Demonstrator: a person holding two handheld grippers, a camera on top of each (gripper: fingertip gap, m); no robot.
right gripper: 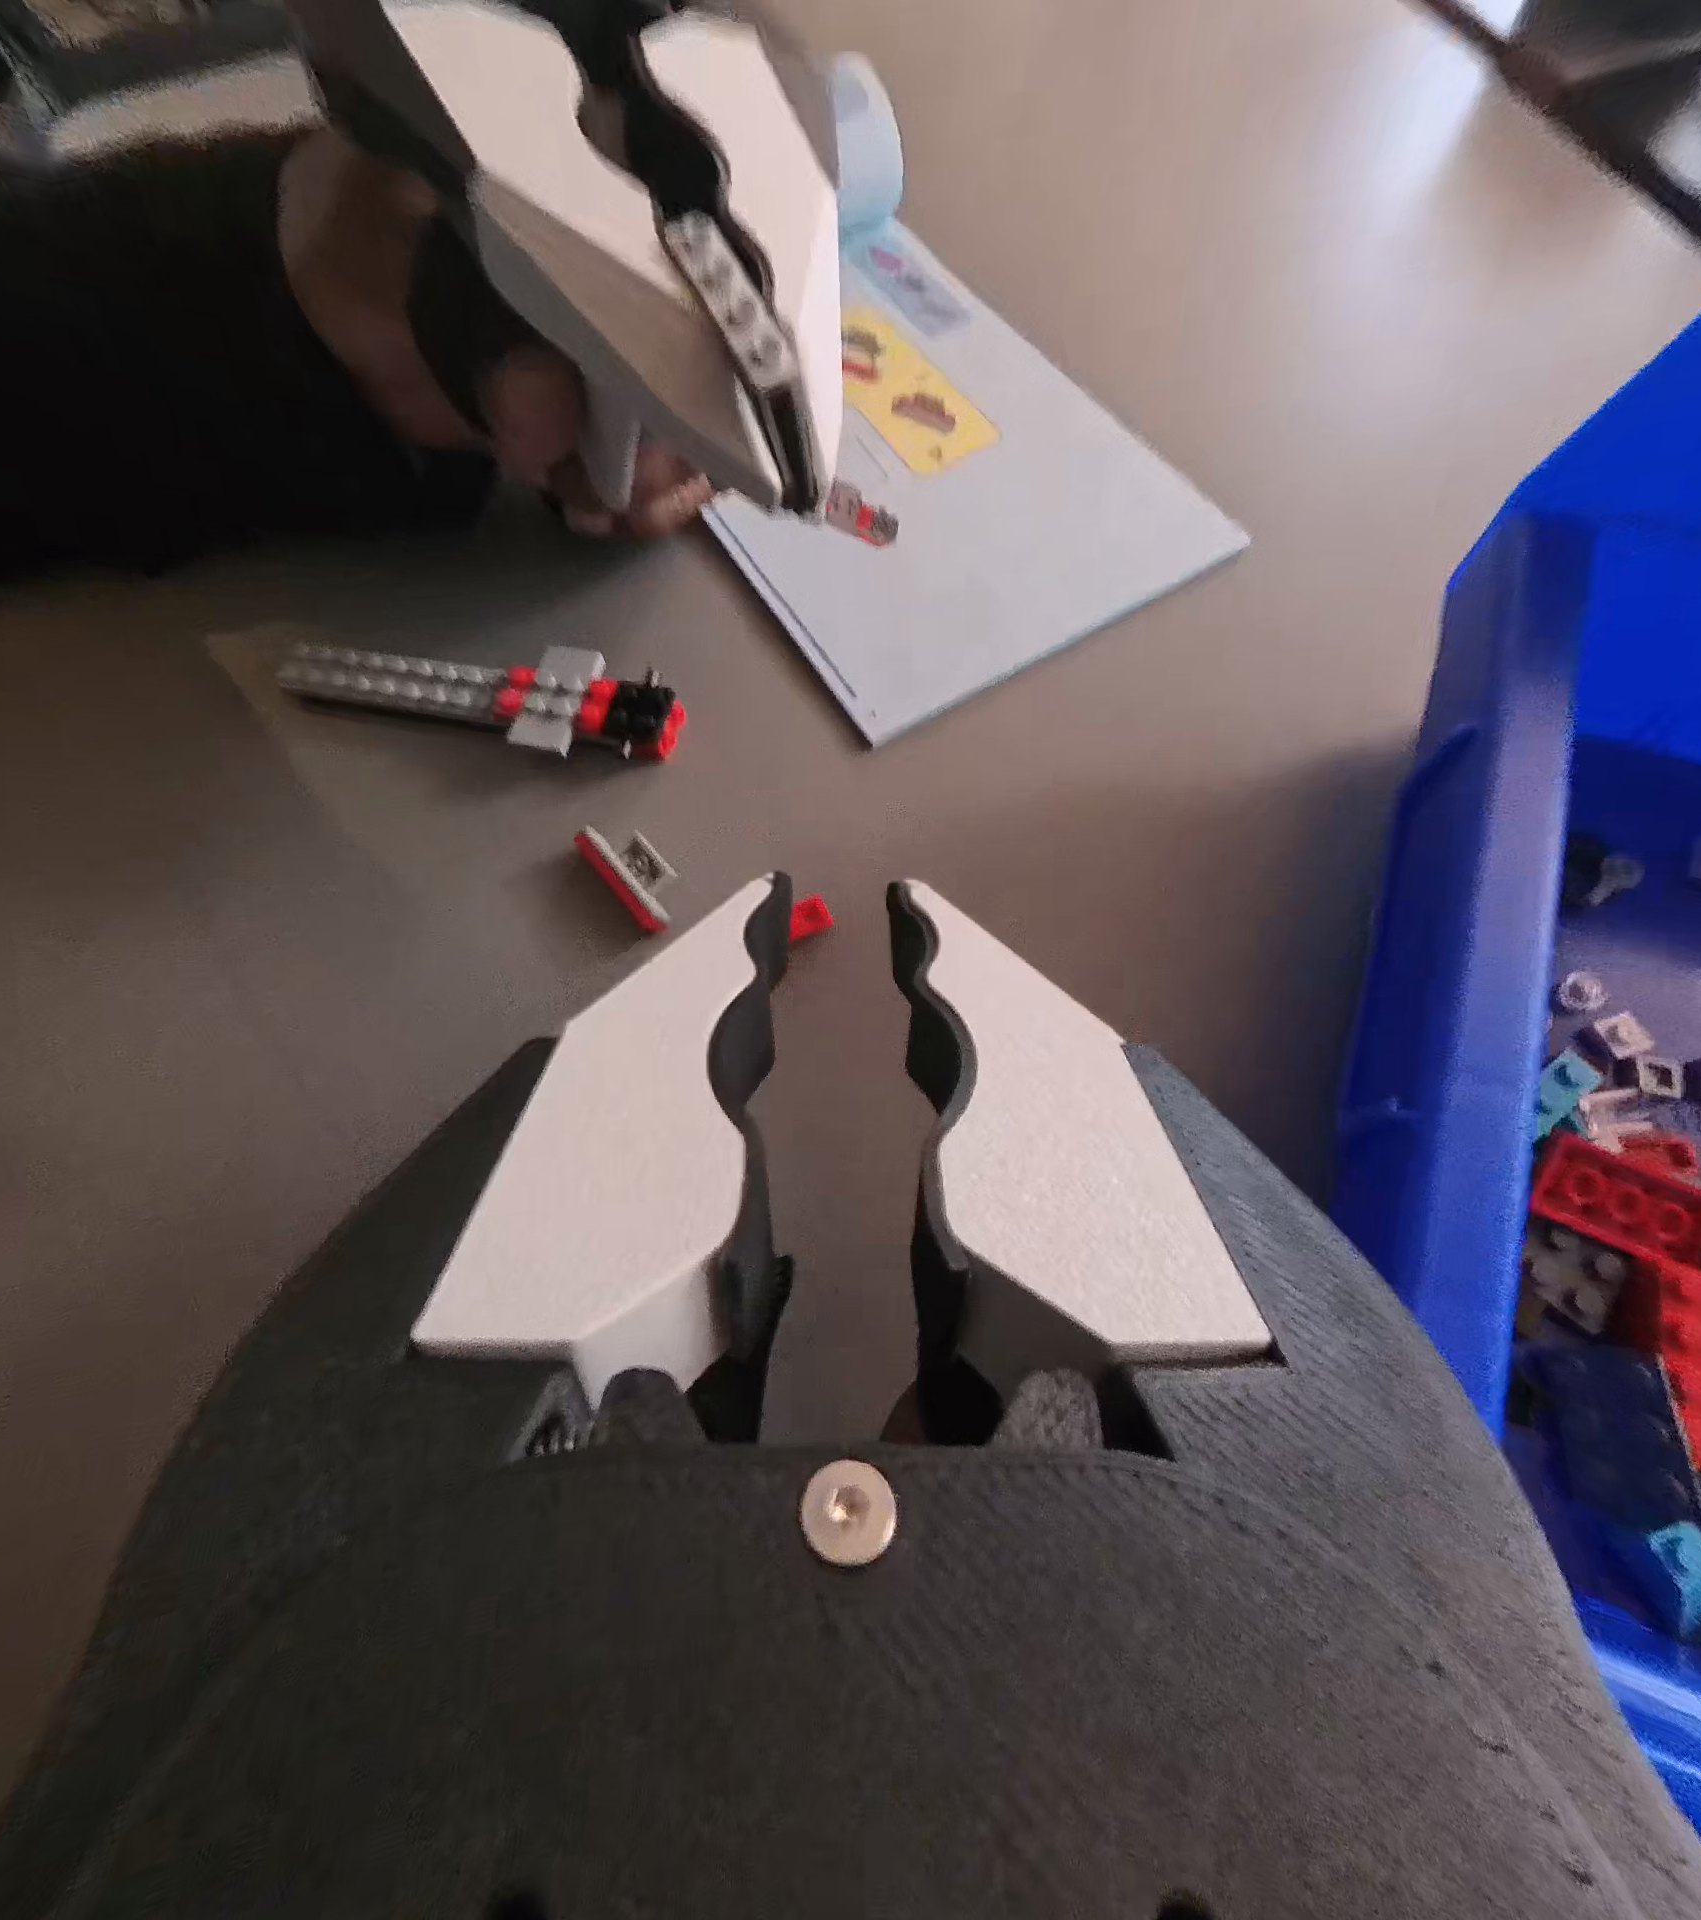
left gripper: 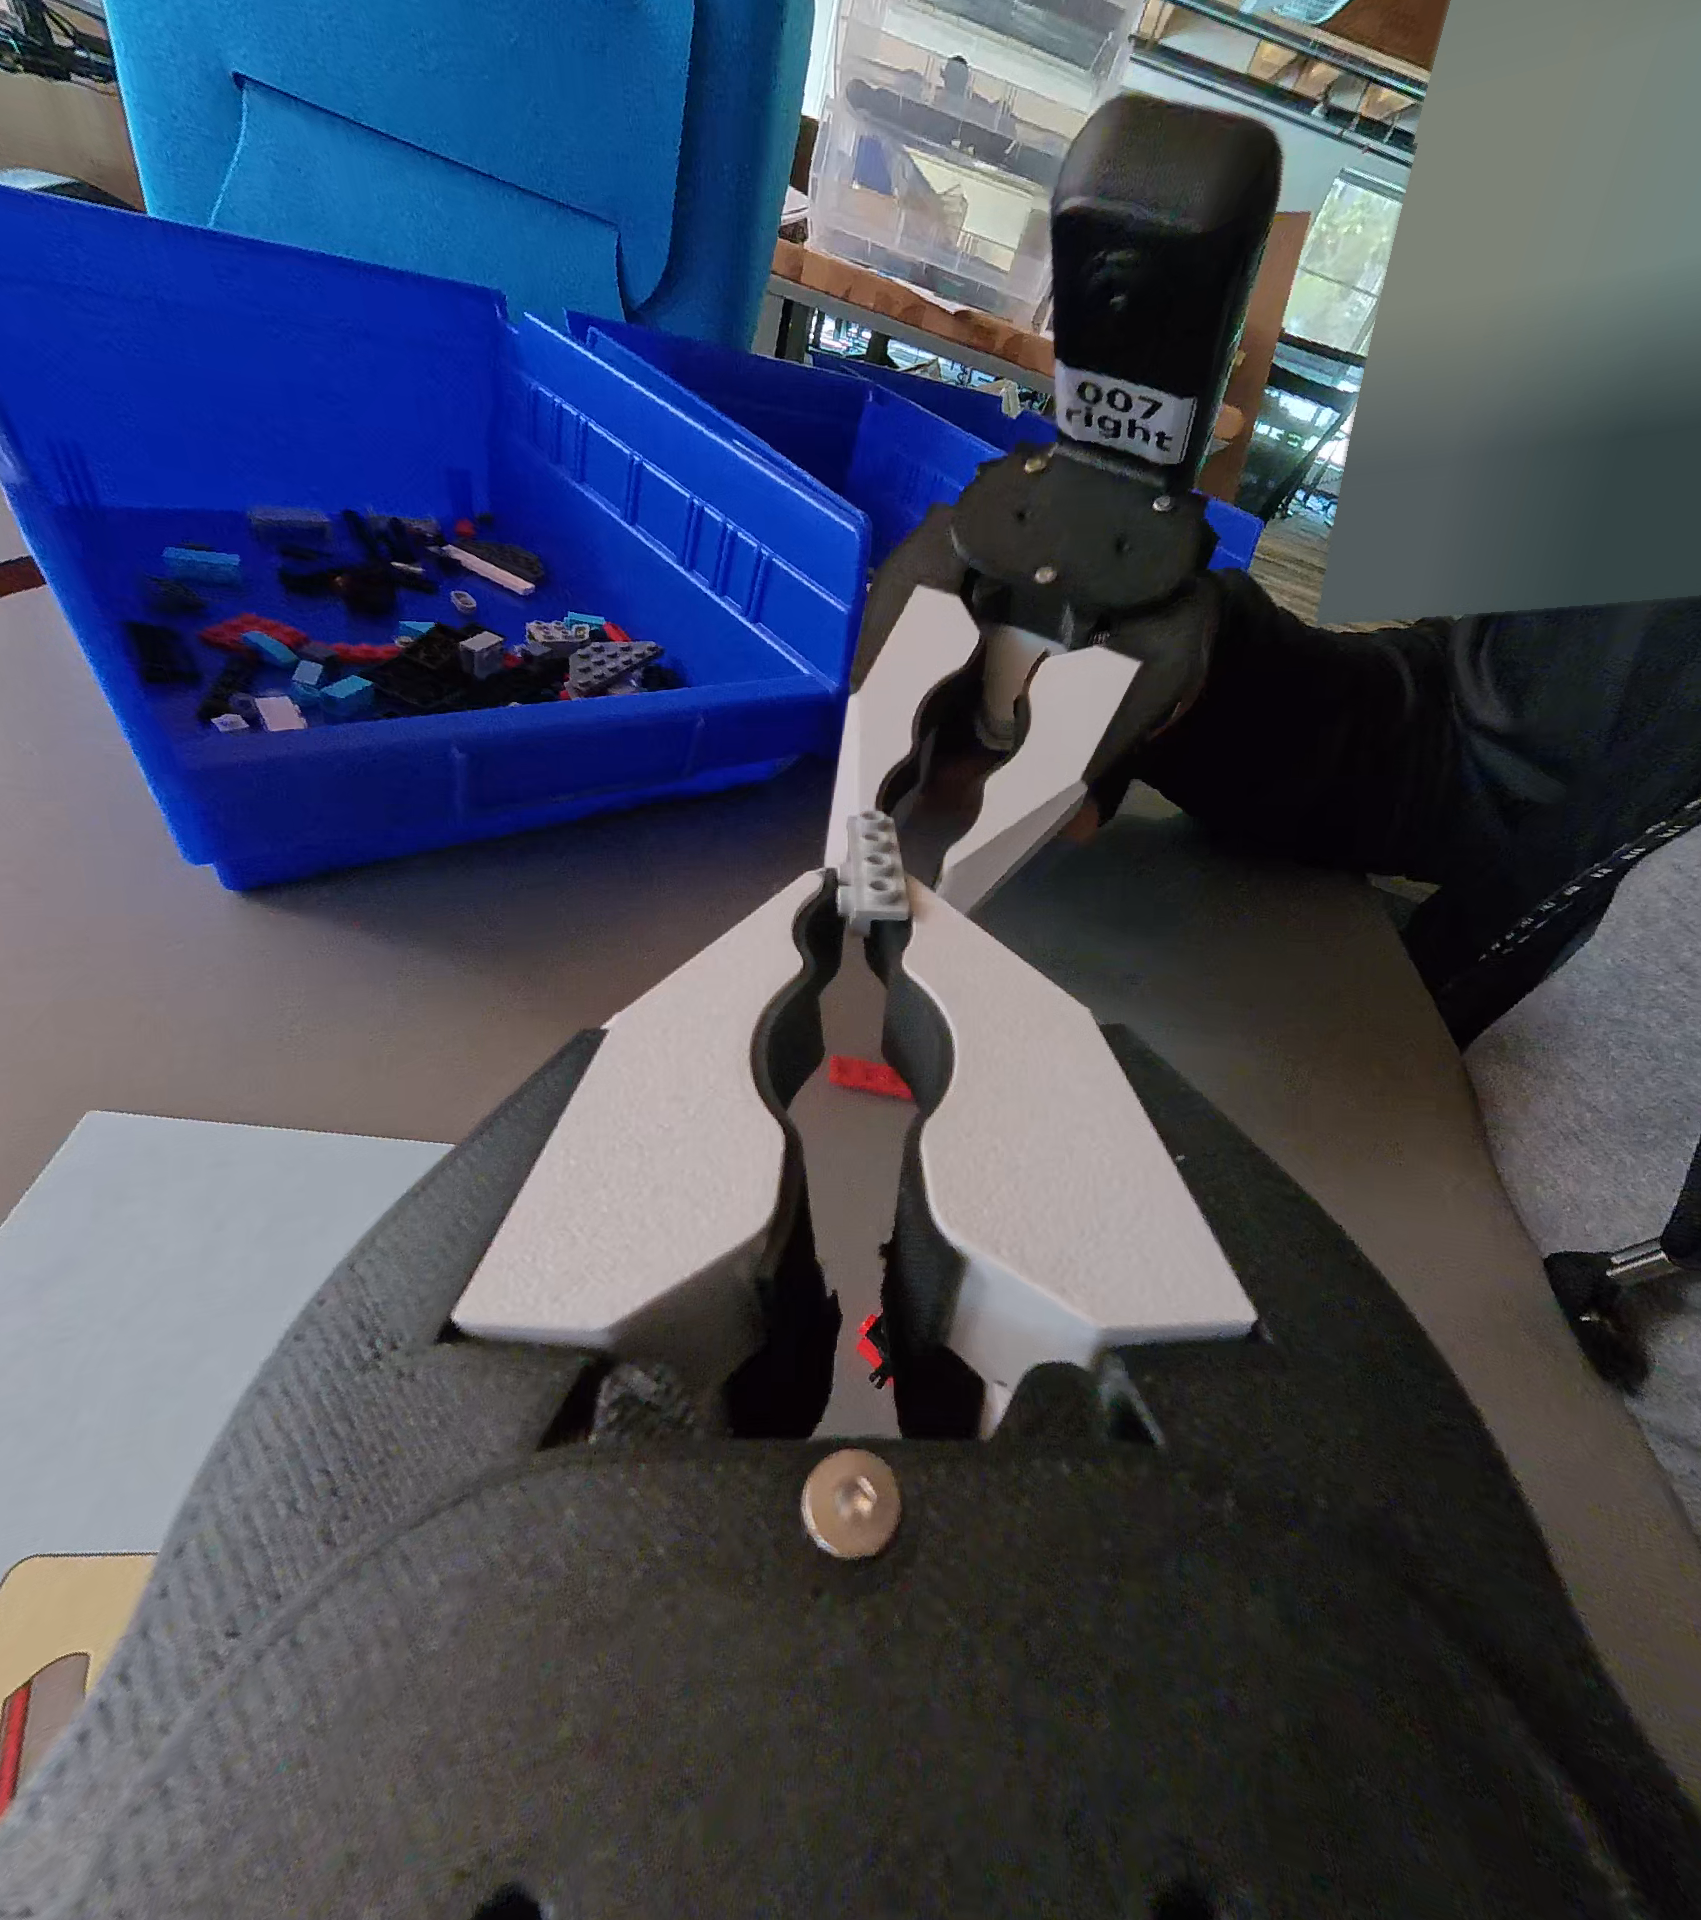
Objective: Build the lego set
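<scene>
Pinched at my left tool (left gripper: pixel 872 914) tips is a light grey studded plate (left gripper: pixel 875 864), held aloft for mating; the right tool (right gripper: pixel 833 896) gapes empty (above a small red piece (right gripper: pixel 810 916)), while the half-built grey-and-red model (right gripper: pixel 493 694) waits on the desk (right gripper: pixel 1137 831).

- A bright blue chair (left gripper: pixel 389 156) stands behind the desk (left gripper: pixel 98 987).
- Clear plastic drawers (left gripper: pixel 960 156) sit on a wooden bench (left gripper: pixel 929 312) farther back.

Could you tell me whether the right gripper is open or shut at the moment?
Open. The right gripper shows bare table between its fingertips and holds nothing; a small red piece lies beside its tip.
</scene>
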